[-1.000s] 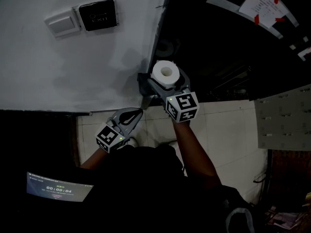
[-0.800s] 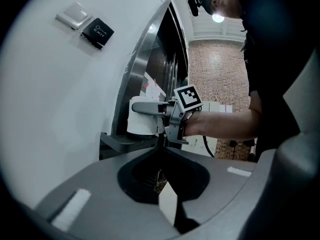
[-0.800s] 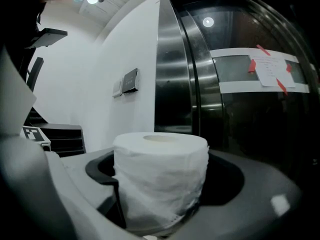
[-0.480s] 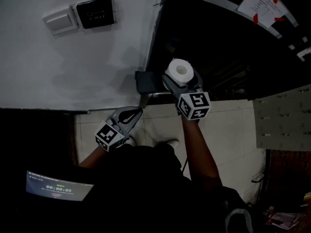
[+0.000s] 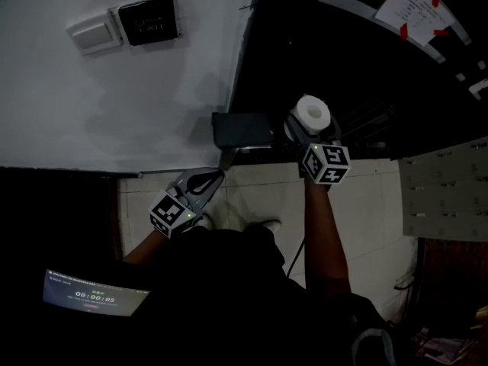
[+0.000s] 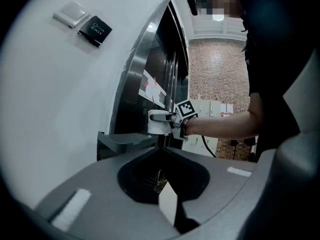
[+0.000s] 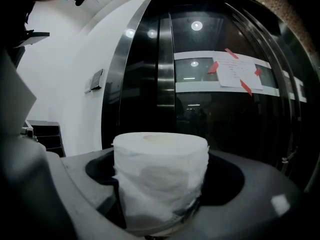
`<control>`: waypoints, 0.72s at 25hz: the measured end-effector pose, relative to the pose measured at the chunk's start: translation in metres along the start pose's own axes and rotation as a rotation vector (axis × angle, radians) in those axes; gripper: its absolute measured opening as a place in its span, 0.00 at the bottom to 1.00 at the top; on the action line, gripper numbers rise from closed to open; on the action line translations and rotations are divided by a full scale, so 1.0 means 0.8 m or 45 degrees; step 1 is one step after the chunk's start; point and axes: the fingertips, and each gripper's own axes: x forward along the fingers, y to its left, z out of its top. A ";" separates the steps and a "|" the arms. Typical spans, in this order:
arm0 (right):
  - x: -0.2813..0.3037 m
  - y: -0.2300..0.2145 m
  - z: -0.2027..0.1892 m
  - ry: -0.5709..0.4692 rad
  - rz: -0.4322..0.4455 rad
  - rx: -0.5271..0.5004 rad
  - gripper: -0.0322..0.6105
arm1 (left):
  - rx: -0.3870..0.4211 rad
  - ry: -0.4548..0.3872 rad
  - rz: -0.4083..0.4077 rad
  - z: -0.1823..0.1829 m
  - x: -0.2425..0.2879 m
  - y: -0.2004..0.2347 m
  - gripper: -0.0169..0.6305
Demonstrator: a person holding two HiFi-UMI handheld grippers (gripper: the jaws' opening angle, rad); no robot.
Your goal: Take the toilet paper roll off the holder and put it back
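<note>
A white toilet paper roll stands upright between the jaws of my right gripper, which is shut on it, to the right of the dark holder on the wall edge. From the right gripper view the roll fills the space between the jaws, in front of a black glass door. My left gripper hangs lower, below the holder, with its jaws together and nothing in them. In the left gripper view the holder shows as a grey shelf, the roll beside it in the right gripper.
A white wall carries a light switch and a black exit button. The glass door has a taped paper notice. Tiled floor lies below. A small screen sits at lower left.
My right gripper has carried the roll rightwards, off the holder and away from it. The left gripper has stayed where it was.
</note>
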 end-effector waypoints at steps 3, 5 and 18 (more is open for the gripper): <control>0.002 -0.005 -0.008 0.000 -0.001 0.014 0.77 | -0.007 0.005 0.004 0.001 0.001 0.000 0.03; 0.004 -0.008 -0.015 -0.011 -0.004 0.055 0.77 | -0.016 0.013 0.005 0.003 0.002 -0.002 0.03; 0.000 -0.067 -0.100 -0.218 -0.082 1.034 0.77 | -0.007 0.027 0.010 0.000 0.000 0.003 0.03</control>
